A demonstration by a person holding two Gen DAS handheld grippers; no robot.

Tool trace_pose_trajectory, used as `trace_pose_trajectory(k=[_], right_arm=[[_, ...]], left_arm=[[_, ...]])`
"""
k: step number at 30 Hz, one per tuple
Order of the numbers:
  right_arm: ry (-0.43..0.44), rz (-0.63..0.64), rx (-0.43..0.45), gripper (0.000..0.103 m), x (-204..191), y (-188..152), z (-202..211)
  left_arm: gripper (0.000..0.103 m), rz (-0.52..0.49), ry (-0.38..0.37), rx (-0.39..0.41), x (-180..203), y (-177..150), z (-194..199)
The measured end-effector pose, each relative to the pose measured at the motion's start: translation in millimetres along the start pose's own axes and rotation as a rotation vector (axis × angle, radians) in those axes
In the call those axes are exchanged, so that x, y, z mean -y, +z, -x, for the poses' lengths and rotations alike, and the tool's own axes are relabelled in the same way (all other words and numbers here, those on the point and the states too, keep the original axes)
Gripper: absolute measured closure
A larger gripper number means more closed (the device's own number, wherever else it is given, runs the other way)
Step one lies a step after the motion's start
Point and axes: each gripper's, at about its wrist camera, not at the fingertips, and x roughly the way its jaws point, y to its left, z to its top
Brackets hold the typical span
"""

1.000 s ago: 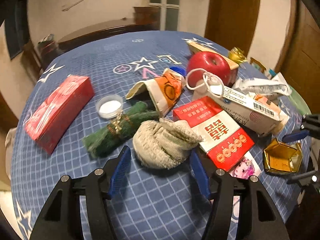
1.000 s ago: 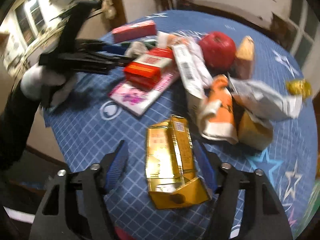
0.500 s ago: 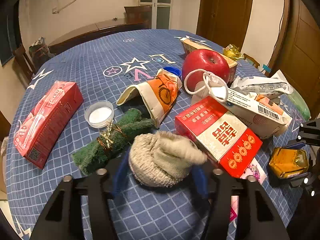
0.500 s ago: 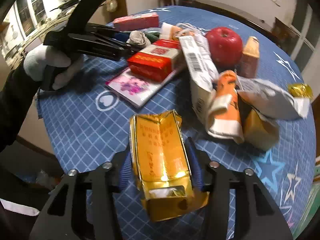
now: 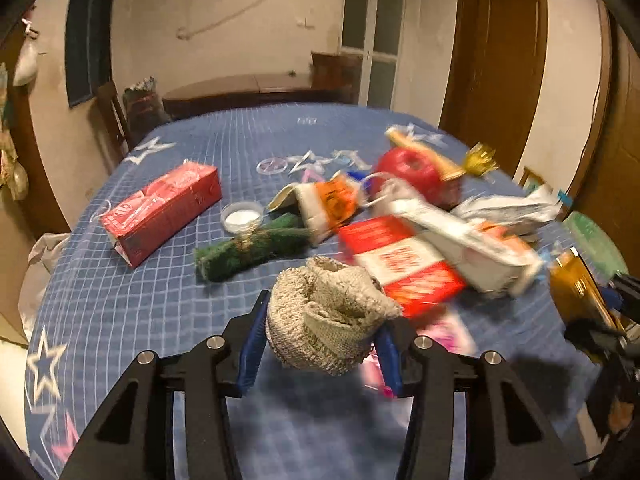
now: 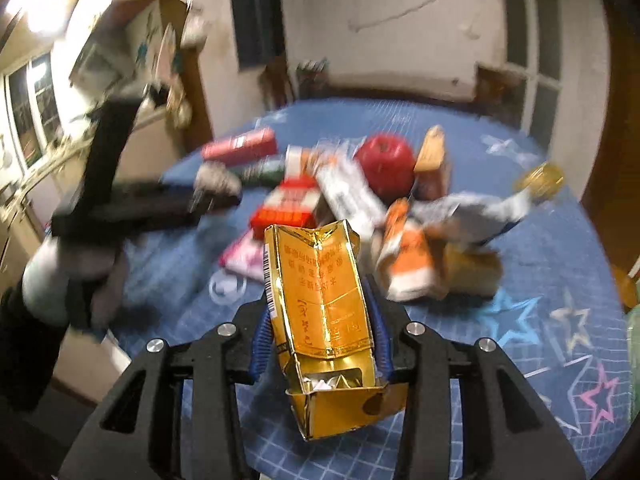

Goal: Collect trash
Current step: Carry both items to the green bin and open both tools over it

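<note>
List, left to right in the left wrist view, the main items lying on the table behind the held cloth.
Red carton → white cap → green rolled cloth → red-and-white box → gold carton.

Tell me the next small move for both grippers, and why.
Probably lift both clear of the table. The left gripper has its jaws, just closing, clamped on the knitted cloth; the right gripper likewise grips the gold carton. No bin is in view yet.

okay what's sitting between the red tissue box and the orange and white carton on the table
In the left wrist view, a small clear lid lies on the blue cloth between the red tissue box and the orange and white carton.
</note>
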Motion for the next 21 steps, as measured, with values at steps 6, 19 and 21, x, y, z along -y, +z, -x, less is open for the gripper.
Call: trace_pose_trajectory(k=[6, 19, 21], right_arm=[[-0.078, -0.032, 0.131, 0.064, 5, 10, 24], [-0.176, -0.037, 0.237, 0.064, 29, 12, 63], [-0.186, -0.045, 0.241, 0.064, 37, 11, 69]], left_arm=[[0.053, 0.031, 0.021, 0.127, 42, -6, 49], [0.053, 0.026, 0.052, 0.268, 108, -2, 91], [0.053, 0.019, 0.045, 0.265, 116, 0, 89]])
